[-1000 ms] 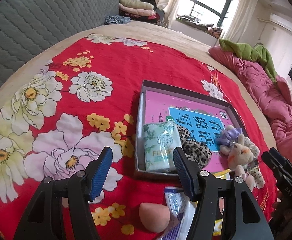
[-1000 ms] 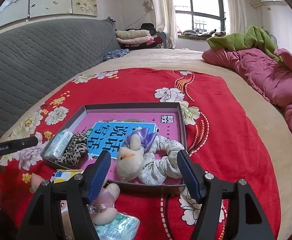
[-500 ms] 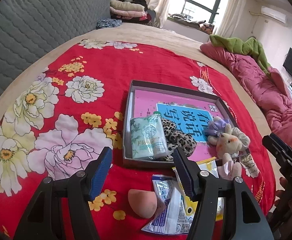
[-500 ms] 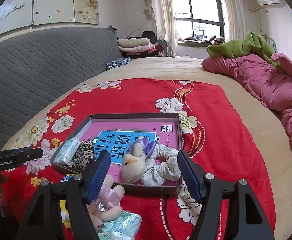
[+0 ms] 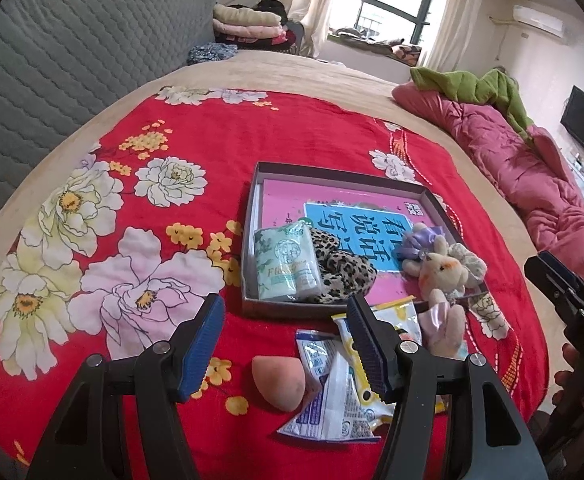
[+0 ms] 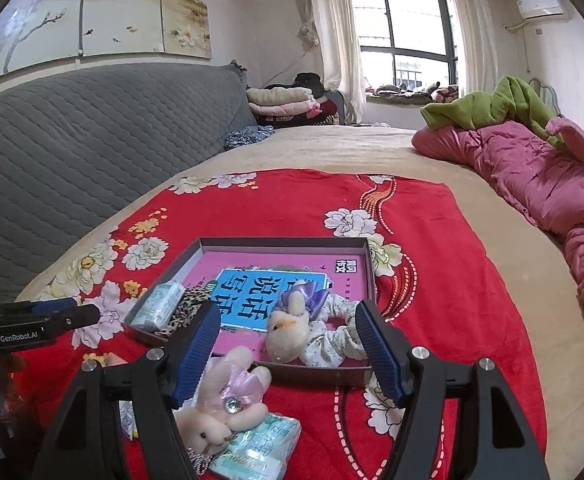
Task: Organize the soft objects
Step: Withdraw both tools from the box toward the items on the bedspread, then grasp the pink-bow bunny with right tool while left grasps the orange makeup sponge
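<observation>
Shallow box [image 5: 254, 216] holds tissue pack [image 5: 284, 264], leopard scrunchie [image 5: 344, 270], plush bunny [image 5: 438, 272]; left gripper [image 5: 286, 344], right gripper [image 6: 286, 350] spread, empty.

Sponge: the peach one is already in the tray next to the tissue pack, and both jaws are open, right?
Not quite. The left wrist view shows the sponge lying on the red blanket, outside the tray. Both jaws are open.

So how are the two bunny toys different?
The cream bunny lies inside the grey tray beside a floral scrunchie; the pink bunny lies outside it on the red blanket. The cream bunny wears a purple bow; the pink bunny wears a pink one with a gem. Both are small plush toys, and neither is held.
</observation>
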